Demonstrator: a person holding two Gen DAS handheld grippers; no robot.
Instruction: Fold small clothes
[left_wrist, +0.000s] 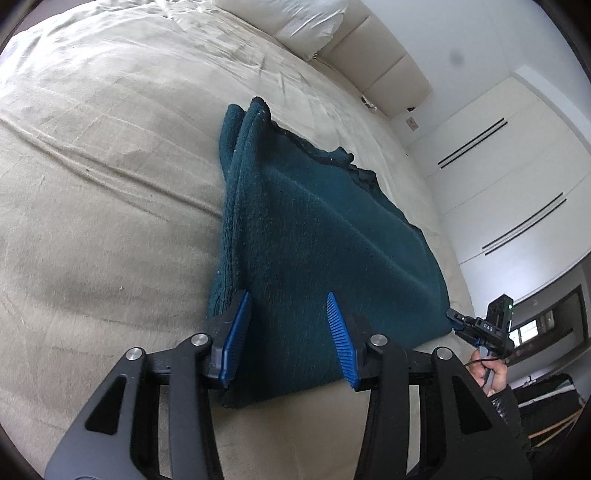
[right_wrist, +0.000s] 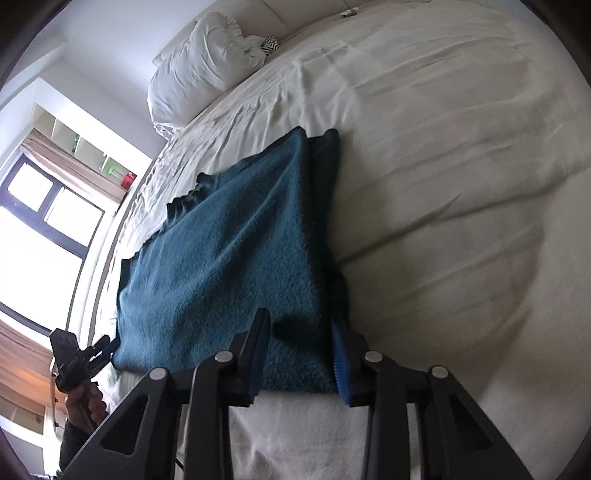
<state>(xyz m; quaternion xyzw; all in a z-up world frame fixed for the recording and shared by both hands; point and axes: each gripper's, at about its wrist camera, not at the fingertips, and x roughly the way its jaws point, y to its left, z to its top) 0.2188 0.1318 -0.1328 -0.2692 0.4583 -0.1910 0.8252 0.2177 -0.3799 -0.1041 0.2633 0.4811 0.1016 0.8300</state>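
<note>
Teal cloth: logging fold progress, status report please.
Left gripper open over near edge. Right gripper open at other near corner. Teal cloth folded, flat on bed. Nothing in way.

Each handheld matte-black two-finger gripper, the left gripper (left_wrist: 290, 339) and the right gripper (right_wrist: 301, 360), has triangular cut-outs in its arms, round silver screw heads at the pivots and ribbed blue finger pads (left_wrist: 341, 339), while the person wears a dark sleeve (left_wrist: 508, 406).
</note>
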